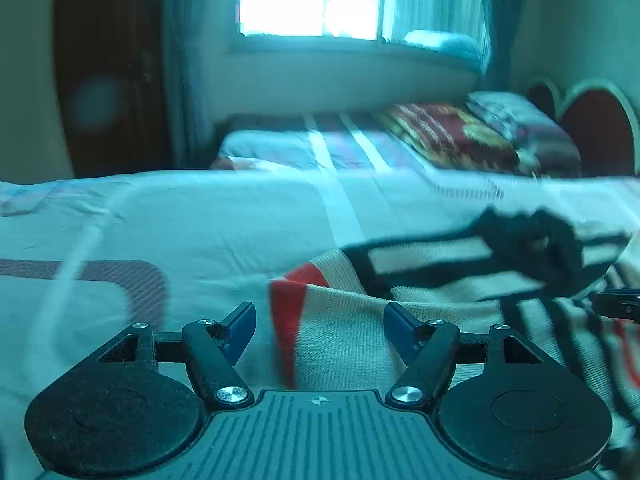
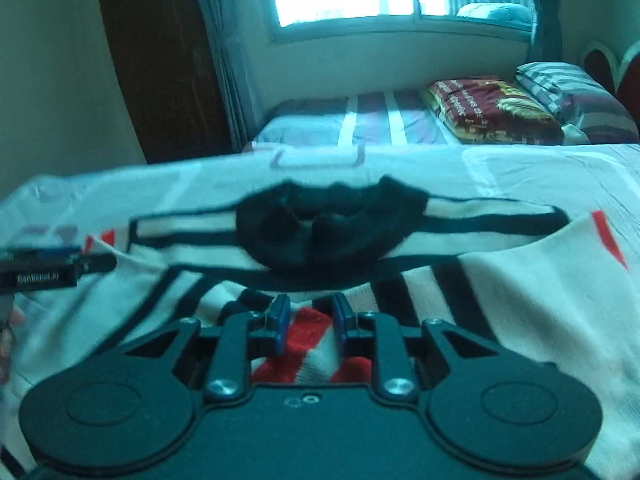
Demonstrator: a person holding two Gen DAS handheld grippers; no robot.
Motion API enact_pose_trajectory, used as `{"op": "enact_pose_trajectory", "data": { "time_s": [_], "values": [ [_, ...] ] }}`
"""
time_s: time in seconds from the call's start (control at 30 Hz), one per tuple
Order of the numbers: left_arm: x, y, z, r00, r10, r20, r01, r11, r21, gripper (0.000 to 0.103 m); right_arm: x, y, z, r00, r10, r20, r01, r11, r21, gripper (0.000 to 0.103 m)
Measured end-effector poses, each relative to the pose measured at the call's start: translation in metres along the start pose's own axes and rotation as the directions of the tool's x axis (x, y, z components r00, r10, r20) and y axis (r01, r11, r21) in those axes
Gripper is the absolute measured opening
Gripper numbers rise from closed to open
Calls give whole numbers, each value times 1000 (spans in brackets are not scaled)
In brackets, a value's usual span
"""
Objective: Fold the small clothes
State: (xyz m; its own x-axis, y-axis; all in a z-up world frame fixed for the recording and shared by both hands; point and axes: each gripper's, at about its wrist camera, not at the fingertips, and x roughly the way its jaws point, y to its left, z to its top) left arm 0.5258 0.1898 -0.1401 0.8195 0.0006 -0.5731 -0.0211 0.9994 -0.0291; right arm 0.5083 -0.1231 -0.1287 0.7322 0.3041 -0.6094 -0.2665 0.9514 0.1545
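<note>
Now one striped sweater [image 2: 500, 280] lies flat; left hand-held gripper [image 1: 320, 320] spread wide, right hand-held gripper [image 2: 308, 320] part-open.

We saw bare bedsheet [image 1: 200, 220] left of the sweater [image 1: 420, 280], open for passing. The left gripper [image 1: 319, 322], jaws wide, hung over the sweater's edge. In the right view it [image 2: 56, 268] crowded the left side; the black collar [image 2: 332, 224] lay just ahead of the right gripper [image 2: 308, 320].

Cream sweater [image 2: 520, 304], black stripes, red patches, black collar [image 2: 332, 224]; pale bedsheet [image 1: 200, 220]
</note>
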Motion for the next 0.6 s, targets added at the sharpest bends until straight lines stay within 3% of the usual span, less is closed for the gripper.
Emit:
{"op": "enact_pose_trajectory", "data": {
  "time_s": [0.03,0.1,0.2,0.23,0.3,0.37,0.43,0.5,0.53,0.6],
  "values": [
    [-16,-6,-1,999,-20,49,20,1000,4,71,-12,-2,-1,999,17,37,-18,1000,13,28],
    [-31,-26,-6,996,-69,58,67,997,36,71,-22,1,-4,997,44,57,-44,999,-4,29],
    [-24,-69,-25,994,-105,8,102,980,173,71,-1,13,-14,996,78,-32,-81,994,-79,24],
    [-16,-79,-34,997,-74,-31,79,973,216,71,6,14,-20,997,62,-47,-67,993,-100,24],
    [-17,-74,-43,997,-80,-11,81,980,182,71,1,5,-19,998,63,-24,-65,994,-88,20],
    [-18,-61,-40,996,-82,-22,85,985,152,71,-10,-14,-20,1000,-15,-3,15,998,-56,15],
    [-21,-57,-44,997,-76,-15,77,984,161,71,-18,-42,-23,1000,4,-9,-4,1000,26,3],
    [-24,-55,-43,998,-56,-13,57,985,164,71,-25,-55,-22,999,24,-22,-23,998,59,2],
    [-29,-58,-40,999,-43,-15,45,987,155,71,-30,-55,-20,999,21,-25,-20,998,66,3],
    [-49,-66,-36,997,-76,22,72,988,135,71,-49,-45,-19,999,26,25,-27,999,30,28]
  ]
}}
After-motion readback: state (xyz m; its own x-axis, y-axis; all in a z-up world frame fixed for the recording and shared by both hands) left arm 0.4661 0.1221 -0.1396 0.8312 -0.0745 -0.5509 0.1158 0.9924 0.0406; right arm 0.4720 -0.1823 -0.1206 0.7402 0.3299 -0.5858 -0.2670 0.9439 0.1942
